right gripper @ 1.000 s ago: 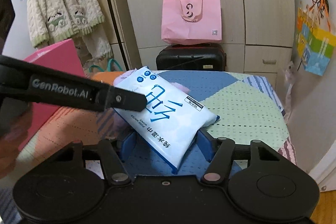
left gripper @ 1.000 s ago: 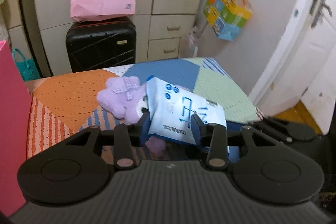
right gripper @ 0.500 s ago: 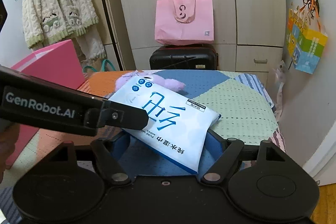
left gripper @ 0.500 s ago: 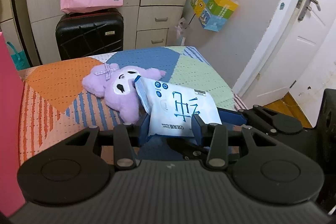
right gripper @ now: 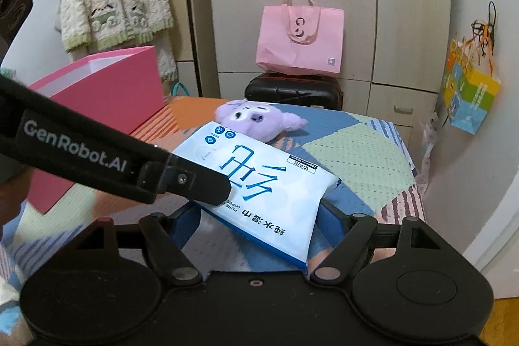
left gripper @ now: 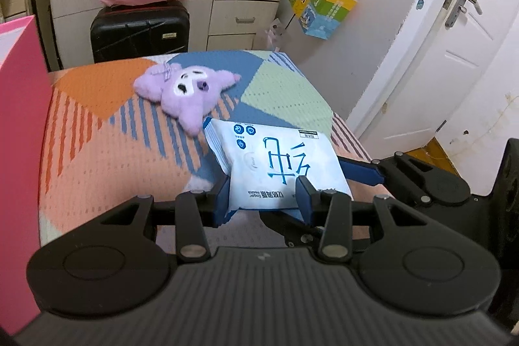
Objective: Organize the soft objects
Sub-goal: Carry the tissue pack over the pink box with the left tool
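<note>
The left gripper [left gripper: 264,195] is clamped on the near edge of the wet-wipes pack [left gripper: 279,161], holding it above the bed [left gripper: 97,151]. The right gripper [right gripper: 259,216] stands wide with the pack between its fingers; whether its pads touch is hard to tell. Best to keep the left grip firm and the floppy pack level while carrying it toward the pink box [right gripper: 107,86]. The purple plush [left gripper: 186,89] lies beyond on the quilt. The box's inside is out of sight, and the pack hides the quilt beneath it.
</note>
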Available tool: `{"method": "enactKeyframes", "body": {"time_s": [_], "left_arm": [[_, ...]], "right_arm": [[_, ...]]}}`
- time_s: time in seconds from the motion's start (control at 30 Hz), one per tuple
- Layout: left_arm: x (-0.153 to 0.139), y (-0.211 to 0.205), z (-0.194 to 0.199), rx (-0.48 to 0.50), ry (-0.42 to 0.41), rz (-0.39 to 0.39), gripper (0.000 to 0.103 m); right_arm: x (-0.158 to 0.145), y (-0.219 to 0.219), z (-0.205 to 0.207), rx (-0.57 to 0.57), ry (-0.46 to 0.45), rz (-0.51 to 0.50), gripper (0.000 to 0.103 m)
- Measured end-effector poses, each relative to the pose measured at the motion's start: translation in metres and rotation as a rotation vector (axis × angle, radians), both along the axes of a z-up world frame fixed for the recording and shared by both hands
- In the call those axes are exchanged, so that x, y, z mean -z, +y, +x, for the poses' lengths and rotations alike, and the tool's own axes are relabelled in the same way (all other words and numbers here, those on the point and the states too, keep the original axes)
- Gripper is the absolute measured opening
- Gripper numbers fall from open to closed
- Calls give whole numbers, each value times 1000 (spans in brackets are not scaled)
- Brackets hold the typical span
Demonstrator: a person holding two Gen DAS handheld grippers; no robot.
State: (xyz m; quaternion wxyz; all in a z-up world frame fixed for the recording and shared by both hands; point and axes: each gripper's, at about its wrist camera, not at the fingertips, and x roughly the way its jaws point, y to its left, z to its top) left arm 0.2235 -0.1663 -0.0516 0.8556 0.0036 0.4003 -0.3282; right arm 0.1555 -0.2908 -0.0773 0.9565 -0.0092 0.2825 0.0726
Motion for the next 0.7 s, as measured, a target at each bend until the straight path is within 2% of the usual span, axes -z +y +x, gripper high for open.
{"method": "enactKeyframes", "body": {"time_s": [0.57, 0.7], "left_arm": [[-14, 65, -81, -1, -14, -5, 40], [-15, 82, -100, -20, -21, 23, 40]], "right_arm": [[-24, 55, -87, -131, -39, -90, 80], [-25, 76, -101, -164, -38, -118, 80]]}}
